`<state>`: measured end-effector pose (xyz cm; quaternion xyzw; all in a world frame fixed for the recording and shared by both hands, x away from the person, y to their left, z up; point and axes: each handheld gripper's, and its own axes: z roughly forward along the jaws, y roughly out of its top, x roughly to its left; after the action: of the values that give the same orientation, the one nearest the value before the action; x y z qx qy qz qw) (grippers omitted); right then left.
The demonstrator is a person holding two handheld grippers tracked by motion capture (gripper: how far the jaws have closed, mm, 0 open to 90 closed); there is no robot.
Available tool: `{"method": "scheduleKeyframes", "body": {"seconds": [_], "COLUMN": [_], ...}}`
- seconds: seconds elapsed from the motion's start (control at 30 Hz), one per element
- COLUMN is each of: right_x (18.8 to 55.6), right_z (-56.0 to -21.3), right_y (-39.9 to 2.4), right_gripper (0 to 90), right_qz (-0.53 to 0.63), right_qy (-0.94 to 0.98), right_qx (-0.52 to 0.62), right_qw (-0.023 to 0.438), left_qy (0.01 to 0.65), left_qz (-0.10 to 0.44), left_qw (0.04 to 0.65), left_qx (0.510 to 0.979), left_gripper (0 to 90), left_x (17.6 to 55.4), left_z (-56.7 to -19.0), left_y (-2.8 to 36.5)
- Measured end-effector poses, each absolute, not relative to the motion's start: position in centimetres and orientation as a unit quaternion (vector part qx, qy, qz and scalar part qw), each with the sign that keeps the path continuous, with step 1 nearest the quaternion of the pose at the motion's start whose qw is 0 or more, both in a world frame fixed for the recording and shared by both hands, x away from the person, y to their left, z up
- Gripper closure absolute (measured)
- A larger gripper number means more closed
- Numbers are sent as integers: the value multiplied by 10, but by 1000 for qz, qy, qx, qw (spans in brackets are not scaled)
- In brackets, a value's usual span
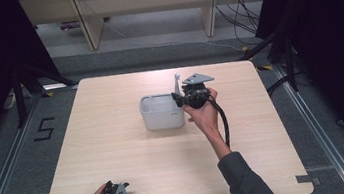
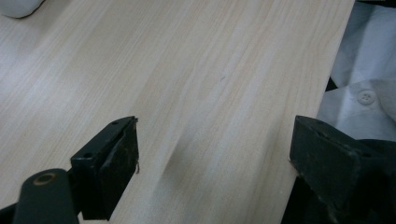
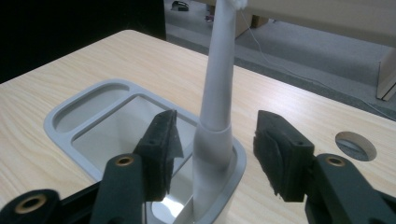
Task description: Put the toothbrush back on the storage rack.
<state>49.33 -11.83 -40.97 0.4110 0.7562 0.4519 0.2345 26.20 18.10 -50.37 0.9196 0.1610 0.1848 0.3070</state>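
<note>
Toothbrush [image 3: 219, 84], grey-white and slender, stands nearly upright in the end slot of a grey holder [image 3: 88, 114], its thicker lower handle sunk into the slot and its head running off the top of the right gripper view. The holder is a rounded tub with one long narrow compartment along its far side and a large square one in the middle, and it sits near the centre of the pale wooden bench [image 1: 117, 159]. The right tongs [image 3: 215, 156] straddle the toothbrush handle just above the rim: one pad stands clear on each side with a visible gap, so nothing is gripped, and the opening is about middling. In the high view the right hand [image 1: 205, 113] holds these tongs level at the holder's right end, a black cable trailing back along the forearm. The left tongs [image 2: 215, 154] hover low over bare bench at the near left corner, spread wide with nothing between them. Beside them, past the bench edge, lies pale cloth with a button [image 2: 366, 97]. A round hole [image 3: 356, 144] is cut in the benchtop beyond the holder.
</note>
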Motion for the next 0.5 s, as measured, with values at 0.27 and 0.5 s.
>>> {"method": "scheduleKeyframes", "body": {"seconds": [0.27,0.5], "right_x": [482,471], "right_z": [-405,-403], "right_y": [-127,-135], "right_gripper": [458,451], "right_qz": [471,477], "right_qy": [747,749], "right_qx": [402,395], "right_qw": [240,233], "left_qy": [163,162], "left_qz": [184,187], "left_qw": [308,308], "left_qx": [919,919], "left_gripper": [153,154], "left_x": [262,263], "left_z": [-504,-505], "left_y": [181,181]}}
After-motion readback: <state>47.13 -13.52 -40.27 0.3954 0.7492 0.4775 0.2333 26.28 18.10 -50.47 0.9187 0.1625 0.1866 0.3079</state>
